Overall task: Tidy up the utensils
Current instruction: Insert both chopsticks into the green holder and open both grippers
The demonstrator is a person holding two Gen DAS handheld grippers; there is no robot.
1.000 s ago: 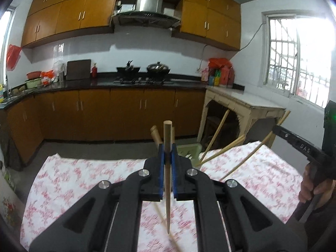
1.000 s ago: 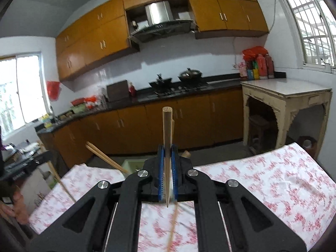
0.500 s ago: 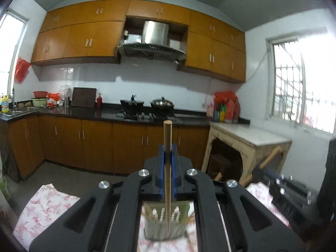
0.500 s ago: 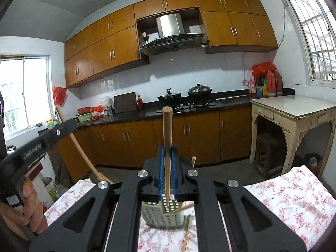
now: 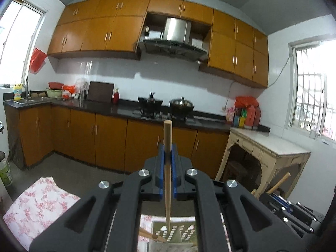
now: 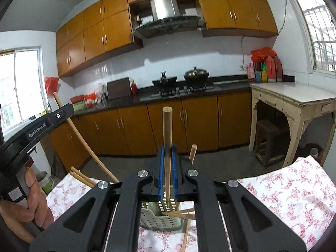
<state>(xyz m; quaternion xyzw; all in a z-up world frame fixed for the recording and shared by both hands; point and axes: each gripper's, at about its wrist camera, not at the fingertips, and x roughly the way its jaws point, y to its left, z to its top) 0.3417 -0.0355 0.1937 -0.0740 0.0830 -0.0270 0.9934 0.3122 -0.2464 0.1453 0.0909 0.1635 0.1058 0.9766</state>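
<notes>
My left gripper (image 5: 167,154) is shut on an upright wooden chopstick (image 5: 167,138), whose lower tip hangs over a perforated pale green utensil holder (image 5: 185,231). My right gripper (image 6: 167,154) is shut on a second wooden chopstick (image 6: 167,130), its tip just above the same holder (image 6: 154,220). Loose chopsticks (image 6: 181,212) lie slanted inside the holder. In the right wrist view the left gripper (image 6: 67,109) enters from the left, held by a hand (image 6: 31,199). The right gripper (image 5: 275,196) shows at the lower right of the left wrist view.
The holder stands on a table with a pink floral cloth (image 6: 283,191). More chopsticks (image 6: 82,177) stick up left of the holder and one (image 6: 185,236) lies on the cloth. Beyond are the kitchen counter (image 5: 117,109), a stove (image 6: 182,88) and a cream side table (image 6: 294,96).
Both grippers have moved forward over the table toward the holder, each keeping its chopstick. The holder now sits under the tips, and less of the cloth shows.
</notes>
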